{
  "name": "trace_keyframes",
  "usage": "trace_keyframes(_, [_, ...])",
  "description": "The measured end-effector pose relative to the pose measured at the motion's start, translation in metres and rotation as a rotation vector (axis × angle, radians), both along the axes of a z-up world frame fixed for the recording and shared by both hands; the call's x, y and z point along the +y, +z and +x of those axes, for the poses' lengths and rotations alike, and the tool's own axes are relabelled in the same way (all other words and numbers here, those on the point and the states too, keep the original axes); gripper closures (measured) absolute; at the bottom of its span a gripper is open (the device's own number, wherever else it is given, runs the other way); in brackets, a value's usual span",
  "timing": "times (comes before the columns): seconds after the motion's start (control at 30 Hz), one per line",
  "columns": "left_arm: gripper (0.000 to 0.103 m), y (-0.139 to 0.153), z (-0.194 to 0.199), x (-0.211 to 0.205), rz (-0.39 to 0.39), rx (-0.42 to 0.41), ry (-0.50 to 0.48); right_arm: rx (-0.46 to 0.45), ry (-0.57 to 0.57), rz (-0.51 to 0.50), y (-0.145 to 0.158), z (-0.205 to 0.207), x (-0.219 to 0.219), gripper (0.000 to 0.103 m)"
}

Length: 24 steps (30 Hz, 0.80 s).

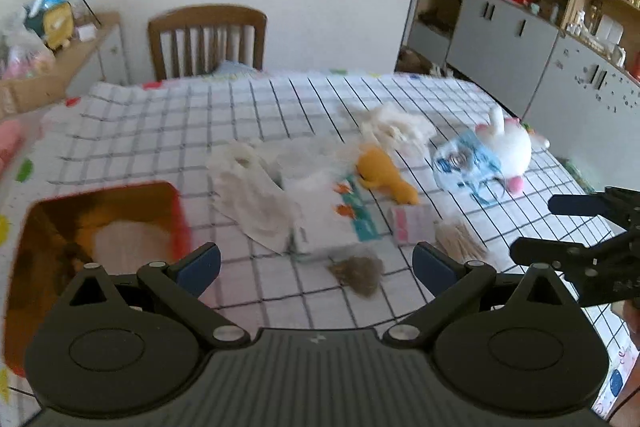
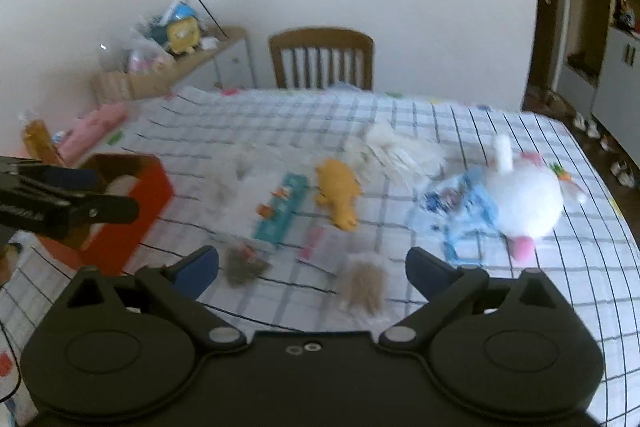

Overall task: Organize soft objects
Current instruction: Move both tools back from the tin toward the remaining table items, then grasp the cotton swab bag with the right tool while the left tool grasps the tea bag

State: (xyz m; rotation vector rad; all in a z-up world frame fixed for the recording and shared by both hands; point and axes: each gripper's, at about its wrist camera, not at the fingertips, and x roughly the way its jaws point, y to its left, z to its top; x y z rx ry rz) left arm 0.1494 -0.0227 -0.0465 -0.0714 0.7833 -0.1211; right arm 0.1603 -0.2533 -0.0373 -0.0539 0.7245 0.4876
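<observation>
Soft items lie on the checked tablecloth (image 1: 168,131): a yellow plush (image 1: 384,175) (image 2: 340,193), a white plush rabbit (image 1: 506,143) (image 2: 524,195), a white cloth (image 1: 256,195), a tissue pack (image 1: 328,215), a grey fluffy tuft (image 1: 358,273) (image 2: 242,267) and a beige tuft (image 1: 460,243) (image 2: 362,287). A red box (image 1: 100,239) (image 2: 120,211) stands at the left. My left gripper (image 1: 316,267) is open and empty above the near table. My right gripper (image 2: 312,267) is open and empty; it also shows in the left wrist view (image 1: 568,227).
A blue and white plastic bag (image 1: 466,163) lies beside the rabbit. A wooden chair (image 1: 208,41) stands at the far table edge. A side shelf (image 1: 60,55) with clutter is at the left, cabinets (image 1: 520,19) at the right.
</observation>
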Motion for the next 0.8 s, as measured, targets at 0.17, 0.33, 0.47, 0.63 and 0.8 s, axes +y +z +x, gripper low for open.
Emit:
trace_keyframes(0.17, [0.000, -0.026, 0.015, -0.023, 0.036, 0.015, -0.007, 0.046, -0.008, -0.023, -0.018, 0.019, -0.009, 0.008])
trace_keyframes(0.33, [0.000, -0.048, 0.029, -0.036, 0.067, 0.040, -0.002, 0.075, -0.007, -0.046, -0.034, 0.035, -0.009, 0.012])
trace_keyframes(0.47, [0.000, -0.060, 0.040, -0.040, 0.055, 0.062, 0.018, 0.111, -0.001, -0.044, -0.046, 0.049, -0.009, 0.014])
trace_keyframes(0.63, [0.000, -0.077, 0.053, -0.046, 0.073, 0.100, 0.038, 0.169, -0.006, -0.025, -0.061, 0.064, -0.009, 0.017])
trace_keyframes(0.8, [0.000, -0.093, 0.059, -0.052, 0.087, 0.123, 0.044, 0.200, -0.002, -0.032, -0.071, 0.072, -0.004, 0.022])
